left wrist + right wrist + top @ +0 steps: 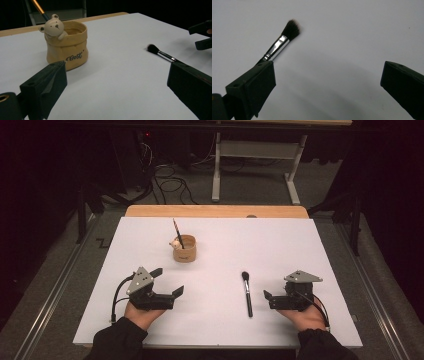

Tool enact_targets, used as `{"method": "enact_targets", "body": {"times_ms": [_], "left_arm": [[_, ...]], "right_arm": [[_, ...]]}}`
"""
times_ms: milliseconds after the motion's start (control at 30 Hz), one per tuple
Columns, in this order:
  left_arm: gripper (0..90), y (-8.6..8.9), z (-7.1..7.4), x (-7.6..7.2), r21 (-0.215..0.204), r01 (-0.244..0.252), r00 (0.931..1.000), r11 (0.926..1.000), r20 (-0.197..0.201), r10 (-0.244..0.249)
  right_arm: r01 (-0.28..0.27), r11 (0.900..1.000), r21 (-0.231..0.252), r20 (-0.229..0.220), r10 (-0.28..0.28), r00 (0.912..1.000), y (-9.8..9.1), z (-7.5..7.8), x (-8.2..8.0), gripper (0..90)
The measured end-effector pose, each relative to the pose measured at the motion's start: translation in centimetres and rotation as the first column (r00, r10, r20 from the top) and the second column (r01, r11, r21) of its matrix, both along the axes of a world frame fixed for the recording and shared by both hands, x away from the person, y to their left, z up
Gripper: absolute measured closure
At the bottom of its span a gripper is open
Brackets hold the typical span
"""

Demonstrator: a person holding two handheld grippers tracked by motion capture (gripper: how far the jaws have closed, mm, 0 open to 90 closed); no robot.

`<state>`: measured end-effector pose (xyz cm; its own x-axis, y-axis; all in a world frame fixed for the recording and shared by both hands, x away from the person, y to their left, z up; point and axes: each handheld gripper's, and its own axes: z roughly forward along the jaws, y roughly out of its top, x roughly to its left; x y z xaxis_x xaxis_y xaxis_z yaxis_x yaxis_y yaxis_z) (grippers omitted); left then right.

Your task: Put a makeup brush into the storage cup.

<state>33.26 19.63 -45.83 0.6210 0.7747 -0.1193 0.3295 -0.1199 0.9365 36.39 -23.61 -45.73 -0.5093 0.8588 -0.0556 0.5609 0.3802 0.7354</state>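
A tan pot with a small bear figure on its rim stands on the white board; a thin brush leans inside it. A black makeup brush lies flat right of centre, bristles pointing away from me. My left gripper rests open near the front left, aimed toward the pot, nothing between its jaws. My right gripper rests open just right of the makeup brush, whose handle passes behind its left jaw. The left gripper view shows the makeup brush and the right gripper farther off.
The white board covers a wooden table whose far edge shows behind it. Beyond are a dark floor with cables and a desk frame. Metal rails run along both sides.
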Motion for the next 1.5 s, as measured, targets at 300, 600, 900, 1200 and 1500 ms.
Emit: {"method": "enact_targets", "body": {"times_ms": [300,600,900,1200,1500], "left_arm": [[3.5,0.2,-0.1,0.1,-0.001,0.002,1.0000,1.0000,-0.005,-0.002],[4.1,0.1,-0.1,-0.1,0.015,0.012,0.9999,0.9998,-0.004,-0.012],[6.5,0.1,-0.3,-0.2,0.027,0.016,0.9998,0.9995,-0.009,-0.016],[8.8,-0.1,-0.3,-0.4,0.033,0.028,0.9995,0.9991,-0.015,-0.028],[9.4,-0.3,-0.3,-0.4,0.055,0.023,0.9997,0.9982,-0.002,-0.023]], "right_arm": [[-0.024,0.9978,-0.063,-0.121,0.016,0.9925,0.1,0.4,-0.3,0.2],[-0.039,0.9910,-0.128,-0.223,0.009,0.9748,-0.2,0.9,-0.5,0.2],[-0.087,0.9801,-0.179,-0.295,0.031,0.9549,0.2,1.8,-0.4,0.2],[-0.121,0.9681,-0.219,-0.346,0.038,0.9373,1.0,1.8,0.4,0.4],[-0.185,0.9534,-0.238,-0.396,0.079,0.9148,2.9,1.3,0.6,3.3]]}}
